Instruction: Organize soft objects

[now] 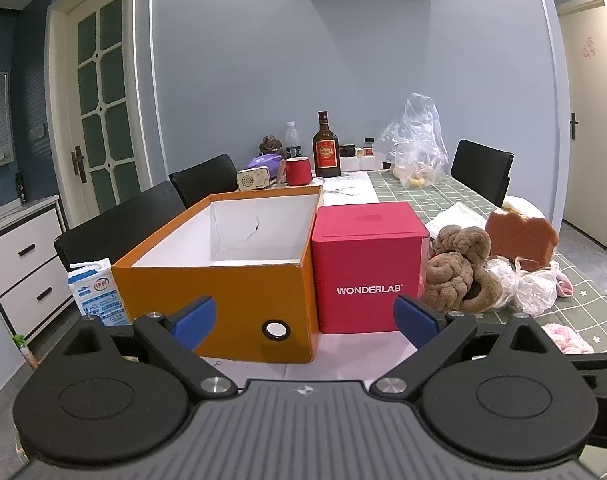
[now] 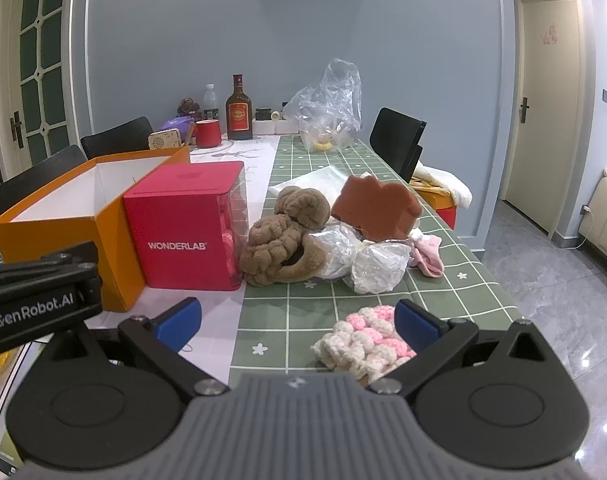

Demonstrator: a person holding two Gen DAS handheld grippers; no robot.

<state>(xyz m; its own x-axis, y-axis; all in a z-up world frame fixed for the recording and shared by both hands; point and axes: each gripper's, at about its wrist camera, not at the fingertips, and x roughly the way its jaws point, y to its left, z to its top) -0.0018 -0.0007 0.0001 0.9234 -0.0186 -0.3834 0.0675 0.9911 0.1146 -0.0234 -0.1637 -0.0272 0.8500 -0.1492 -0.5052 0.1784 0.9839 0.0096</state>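
Observation:
An open orange box with a white, bare inside stands on the table's left. A red WONDERLAB box is right beside it. Right of that lie a brown plush toy, a rust-brown sponge, a crumpled plastic wrap and a pink cloth. A pink-and-cream knitted piece lies near my right gripper, which is open just above it. My left gripper is open in front of the two boxes, holding nothing.
A milk carton stands left of the orange box. At the table's far end are a brown bottle, a red mug, a water bottle and a clear plastic bag. Black chairs flank the table.

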